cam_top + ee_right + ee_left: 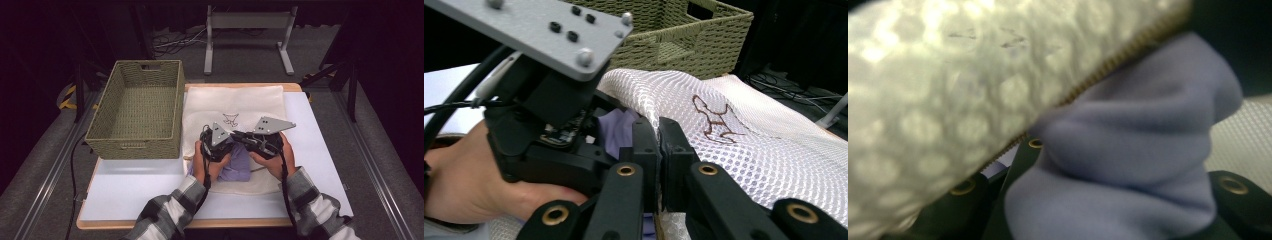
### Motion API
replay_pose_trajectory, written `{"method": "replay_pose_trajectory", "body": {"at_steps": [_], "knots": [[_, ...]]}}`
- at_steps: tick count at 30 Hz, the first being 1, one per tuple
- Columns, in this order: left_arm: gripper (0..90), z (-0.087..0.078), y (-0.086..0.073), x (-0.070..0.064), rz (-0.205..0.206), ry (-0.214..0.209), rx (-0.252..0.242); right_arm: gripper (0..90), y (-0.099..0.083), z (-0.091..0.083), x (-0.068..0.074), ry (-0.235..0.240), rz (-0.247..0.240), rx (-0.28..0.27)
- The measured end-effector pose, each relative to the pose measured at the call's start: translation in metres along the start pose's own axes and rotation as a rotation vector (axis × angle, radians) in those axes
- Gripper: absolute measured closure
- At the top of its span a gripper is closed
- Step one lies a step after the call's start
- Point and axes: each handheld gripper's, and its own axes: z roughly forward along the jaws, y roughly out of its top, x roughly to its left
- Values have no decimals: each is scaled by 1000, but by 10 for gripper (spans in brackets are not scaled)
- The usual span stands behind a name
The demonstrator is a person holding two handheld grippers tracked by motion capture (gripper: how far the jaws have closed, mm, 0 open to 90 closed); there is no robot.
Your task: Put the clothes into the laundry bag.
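At the centre of the high view, the left tongs point(216, 145) grasp the lavender garment point(236, 167) at the mesh bag point(235, 102) mouth; the right tongs point(659, 150), clenched on its zipper edge, should lift higher while the garment slides in.

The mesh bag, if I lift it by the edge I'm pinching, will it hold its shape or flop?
Probably flop: the mesh bag drapes in soft folds over the purple cloth. It looks light, thin netting. The right gripper pinches its zipper edge, so the mouth likely sags open only where it is held, and the cloth may bunch rather than slide in.
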Motion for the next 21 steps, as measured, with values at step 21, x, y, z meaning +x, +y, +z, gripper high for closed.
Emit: {"method": "replay_pose_trajectory", "body": {"at_steps": [21], "knots": [[824, 21, -1, 12, -33, 146, 7, 887, -5, 7, 1, -2, 19, 16]]}}
